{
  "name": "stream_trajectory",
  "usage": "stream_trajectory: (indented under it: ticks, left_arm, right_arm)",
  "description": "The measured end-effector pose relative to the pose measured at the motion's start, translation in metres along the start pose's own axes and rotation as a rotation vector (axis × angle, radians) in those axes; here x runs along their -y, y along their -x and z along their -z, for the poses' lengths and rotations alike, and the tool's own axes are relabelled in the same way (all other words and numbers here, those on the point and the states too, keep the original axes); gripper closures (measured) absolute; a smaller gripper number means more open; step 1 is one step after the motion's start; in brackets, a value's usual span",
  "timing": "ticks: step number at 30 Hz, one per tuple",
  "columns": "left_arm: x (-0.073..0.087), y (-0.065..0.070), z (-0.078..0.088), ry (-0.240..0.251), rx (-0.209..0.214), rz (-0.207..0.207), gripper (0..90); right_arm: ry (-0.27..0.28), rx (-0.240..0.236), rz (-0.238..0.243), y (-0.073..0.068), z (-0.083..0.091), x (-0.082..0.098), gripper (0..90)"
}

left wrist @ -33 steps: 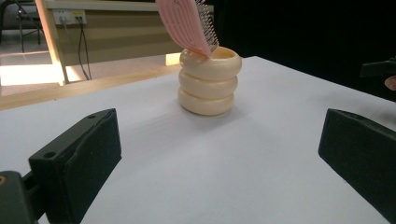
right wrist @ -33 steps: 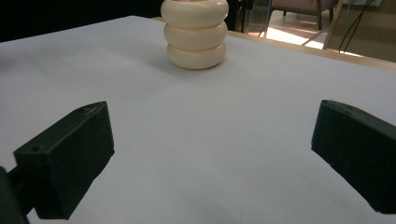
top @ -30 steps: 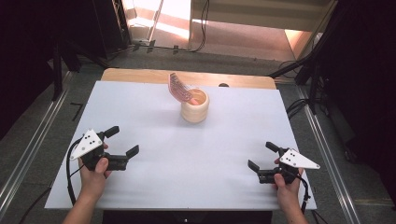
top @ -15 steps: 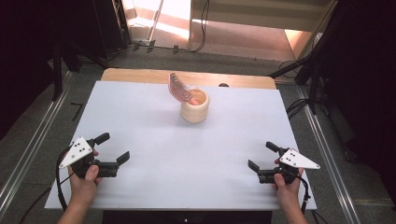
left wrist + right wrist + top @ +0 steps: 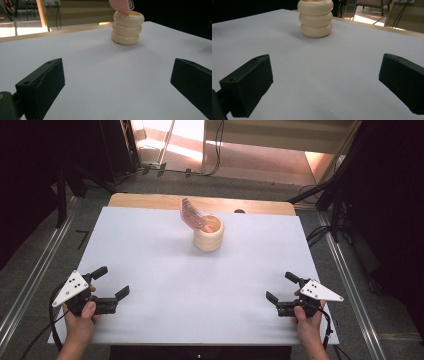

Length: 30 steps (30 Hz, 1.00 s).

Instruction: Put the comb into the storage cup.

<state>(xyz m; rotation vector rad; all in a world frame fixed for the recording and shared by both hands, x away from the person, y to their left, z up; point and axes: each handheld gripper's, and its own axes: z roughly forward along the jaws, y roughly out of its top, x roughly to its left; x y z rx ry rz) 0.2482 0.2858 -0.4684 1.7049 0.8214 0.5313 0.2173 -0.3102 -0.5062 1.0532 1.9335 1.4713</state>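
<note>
A cream ribbed cup point(image 5: 208, 236) stands upright at the back middle of the white table point(image 5: 165, 285). A pink comb-like thing point(image 5: 192, 215) leans out of it toward the back left. The cup point(image 5: 127, 27) appears far ahead in the left gripper view with the pink thing point(image 5: 120, 5) at its rim, and the cup point(image 5: 315, 18) also stands far ahead in the right gripper view. My left gripper point(image 5: 112, 282) rests open near the front left edge, nothing between its jaws. My right gripper point(image 5: 281, 287) stands open near the front right, also holding nothing.
A wooden board edge point(image 5: 150, 200) runs behind the white table. Metal rails point(image 5: 30, 285) flank the table on both sides, and cables point(image 5: 320, 232) lie on the floor at the right. A wide stretch of bare white surface separates the grippers from the cup.
My left gripper has pulled back toward the front left edge of the table, staying open. The right gripper, cup and pink thing have not moved.
</note>
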Motion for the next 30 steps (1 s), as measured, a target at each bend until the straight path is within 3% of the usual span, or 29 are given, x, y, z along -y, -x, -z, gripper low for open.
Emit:
stream_trajectory:
  ticks: [20,30]
  left_arm:
    - [0.008,-0.011,0.022,-0.002,-0.031,-0.019,0.0]
    - [0.008,-0.012,0.019,-0.016,-0.033,-0.016,0.0]
  right_arm:
    - [0.000,0.002,-0.006,0.003,0.000,0.001,0.0]
    - [0.000,0.002,-0.015,0.003,0.000,0.002,0.0]
